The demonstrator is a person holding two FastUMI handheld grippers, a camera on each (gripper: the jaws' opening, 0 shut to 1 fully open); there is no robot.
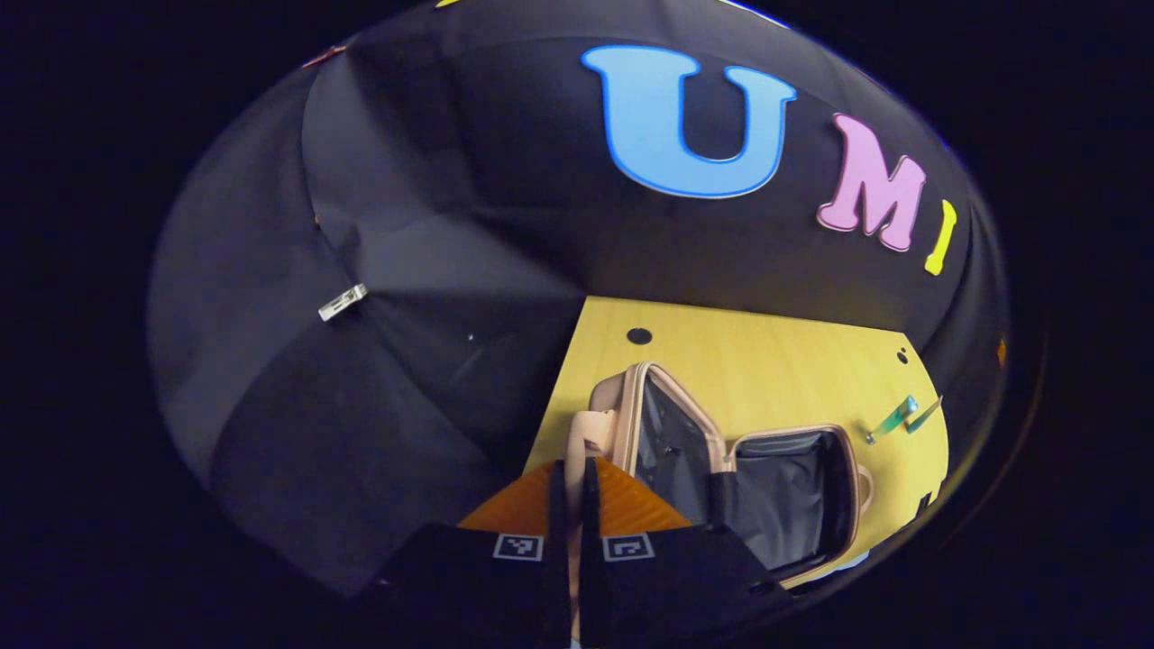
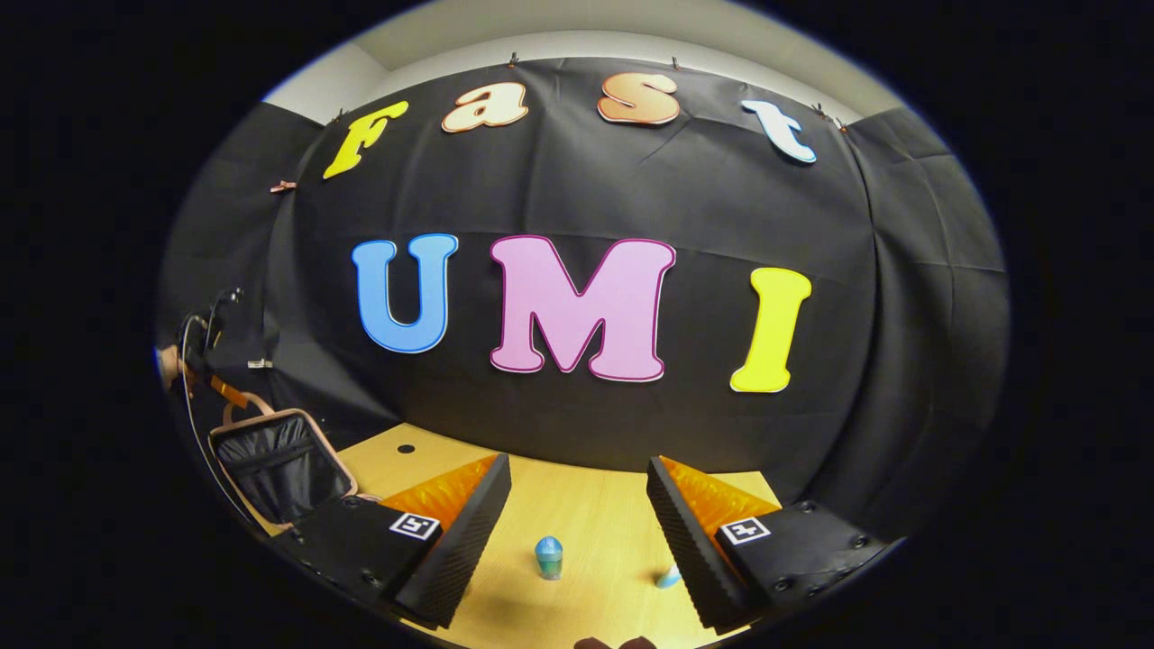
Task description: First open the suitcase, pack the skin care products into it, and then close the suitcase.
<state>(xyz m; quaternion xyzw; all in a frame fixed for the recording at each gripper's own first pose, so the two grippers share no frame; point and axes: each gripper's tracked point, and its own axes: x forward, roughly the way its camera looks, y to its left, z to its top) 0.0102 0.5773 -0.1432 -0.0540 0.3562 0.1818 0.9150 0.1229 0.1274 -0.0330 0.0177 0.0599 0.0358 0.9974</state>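
Left jaws: we pinch the suitcase (image 1: 721, 451) lid handle (image 1: 586, 433) in our left gripper (image 1: 572, 478).
Right jaws: our right gripper (image 2: 577, 514) is spread wide, small bottle (image 2: 548, 557) between.
Risk: handle slips, lid drops.

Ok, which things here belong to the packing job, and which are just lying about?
Job: open suitcase, its handle in the left gripper's jaws; blue-capped bottle ahead of the open right gripper; pale blue item beside it, partly hidden.

Lying about: green item near the table's far edge; metal clip on the cloth wall.
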